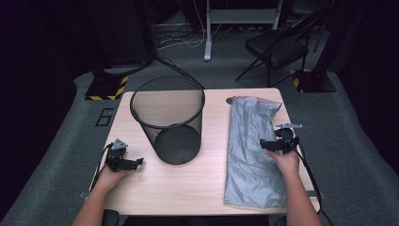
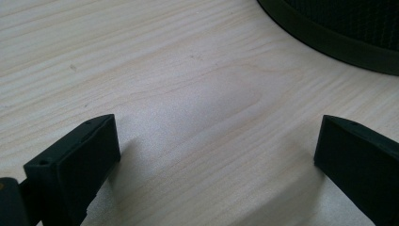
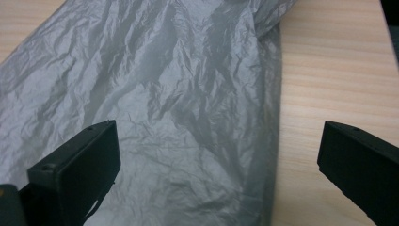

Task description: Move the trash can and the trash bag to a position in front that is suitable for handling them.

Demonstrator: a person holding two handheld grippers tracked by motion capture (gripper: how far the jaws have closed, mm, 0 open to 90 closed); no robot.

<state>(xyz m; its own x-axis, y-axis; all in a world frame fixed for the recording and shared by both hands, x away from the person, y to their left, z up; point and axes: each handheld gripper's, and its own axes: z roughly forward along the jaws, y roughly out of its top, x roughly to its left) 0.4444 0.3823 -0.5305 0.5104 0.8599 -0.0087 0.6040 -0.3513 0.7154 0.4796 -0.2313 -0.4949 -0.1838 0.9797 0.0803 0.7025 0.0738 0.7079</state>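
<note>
- So, starting at the jaws: the right gripper (image 1: pixel 272 144) has them spread wide, and in the right gripper view nothing sits between them; the grey plastic bag (image 3: pixel 155 108) lies under and beyond them, and its long edge runs down between the two jaws.
- The left gripper (image 1: pixel 133 163) is likewise spread, with bare wood between its jaws in the left gripper view; it holds nothing.
- The right hand (image 1: pixel 285 161) rests over the right-hand edge of the bag, about midway along its length. Whether the jaws brush the plastic I cannot tell from the high view, which is small and dim there.
- The left hand (image 1: pixel 113 175) sits on the table (image 1: pixel 141 188) near its front left corner, just beside the foot of the black mesh wastebasket (image 1: pixel 168 121), apart from it.
- The bag lies flat, crinkled and unopened, stretched lengthways down the right side of the table from the far edge to the near one, well apart from the basket.
- The basket stands upright at centre-left, unlined; its dark bottom shows through the mesh.
- Judged from this, the work looks like lining the basket with the bag, and it is at its very start: no grip taken, bag mouth not opened, nothing over the rim. Picking up, opening, draping and tucking all remain.
</note>
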